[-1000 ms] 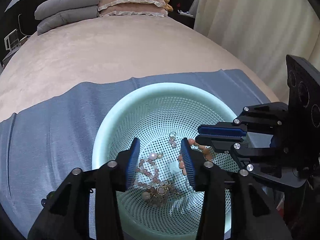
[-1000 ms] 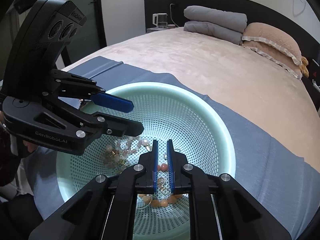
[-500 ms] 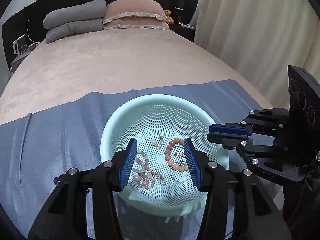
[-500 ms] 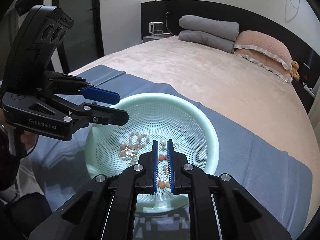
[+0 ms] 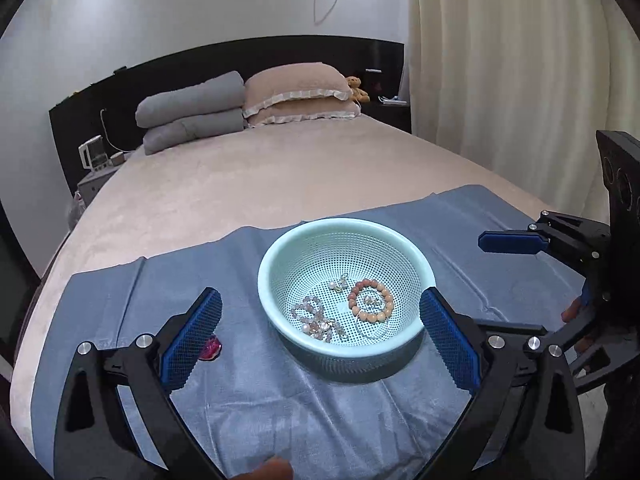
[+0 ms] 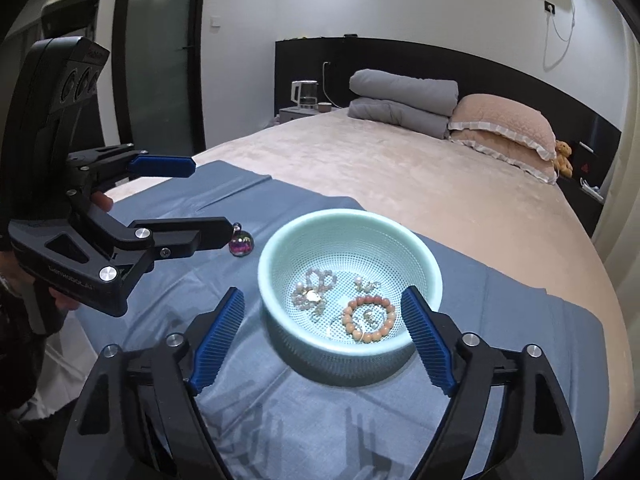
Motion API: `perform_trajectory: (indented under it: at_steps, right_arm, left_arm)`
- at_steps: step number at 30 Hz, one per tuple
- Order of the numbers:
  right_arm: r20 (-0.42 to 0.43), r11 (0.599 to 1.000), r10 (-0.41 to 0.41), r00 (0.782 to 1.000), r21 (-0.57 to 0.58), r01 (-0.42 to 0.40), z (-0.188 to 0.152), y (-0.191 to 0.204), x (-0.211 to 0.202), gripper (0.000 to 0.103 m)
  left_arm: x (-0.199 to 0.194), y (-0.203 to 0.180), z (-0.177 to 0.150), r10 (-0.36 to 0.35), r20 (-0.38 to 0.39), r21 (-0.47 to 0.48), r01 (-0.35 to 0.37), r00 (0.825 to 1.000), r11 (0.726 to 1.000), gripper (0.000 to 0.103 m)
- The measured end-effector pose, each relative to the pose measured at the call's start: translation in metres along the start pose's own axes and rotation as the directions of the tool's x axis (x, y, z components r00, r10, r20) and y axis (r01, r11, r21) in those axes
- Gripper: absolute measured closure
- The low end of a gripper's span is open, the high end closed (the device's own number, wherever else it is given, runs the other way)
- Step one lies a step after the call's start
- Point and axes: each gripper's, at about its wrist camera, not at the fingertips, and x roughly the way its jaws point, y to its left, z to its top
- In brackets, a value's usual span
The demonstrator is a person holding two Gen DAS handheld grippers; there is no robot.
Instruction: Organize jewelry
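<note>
From the left wrist view, the left claw had just spread wide and held nothing; the mint-green perforated plastic basket sat on the blue cloth, holding the peach bead bracelet.

From the right wrist view, the right claw, jaws freshly parted, was empty too. A pink glass pendant lay outside, apparently left to collect.

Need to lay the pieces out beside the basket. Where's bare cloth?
Free: blue cloth right of the basket, and the strip in front of it. Left is tighter: a purple pendant lies there beside the left gripper. The basket floor is crowded with bracelets.
</note>
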Motion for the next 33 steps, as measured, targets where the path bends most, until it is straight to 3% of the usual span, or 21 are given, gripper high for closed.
perform_trajectory:
  at_steps: [2,10,19,23,33]
  right_arm:
    - [0.005,1.0,-0.02,1.0,0.003,0.02,-0.007,0.007,-0.006,0.018]
    - [0.007,0.986,-0.145,0.989,0.08,0.144,-0.046,0.016,-0.018,0.014]
    - [0.061,0.939,-0.306,0.95,0.184,0.291,-0.089,0.034,-0.029,0.009]
    - [0.075,0.925,-0.318,0.945,0.241,0.292,-0.102,0.038,-0.035,0.009]
    - [0.068,0.888,-0.37,0.927,0.32,0.331,-0.133,0.047,-0.048,0.008]
  left_arm:
    - [-0.01,-0.001,-0.008,0.021,0.021,-0.003,-0.02,1.0,1.0,0.006]
    - [-0.032,-0.001,-0.038,0.069,0.03,-0.053,-0.068,0.997,0.996,0.006]
    - [-0.037,0.003,-0.081,0.04,0.011,-0.106,-0.038,0.999,0.994,0.006]
    - [-0.038,0.003,-0.102,0.038,0.01,-0.13,-0.037,0.999,0.991,0.006]
    - [-0.05,-0.015,-0.134,0.142,0.019,-0.128,-0.138,0.99,0.982,0.006]
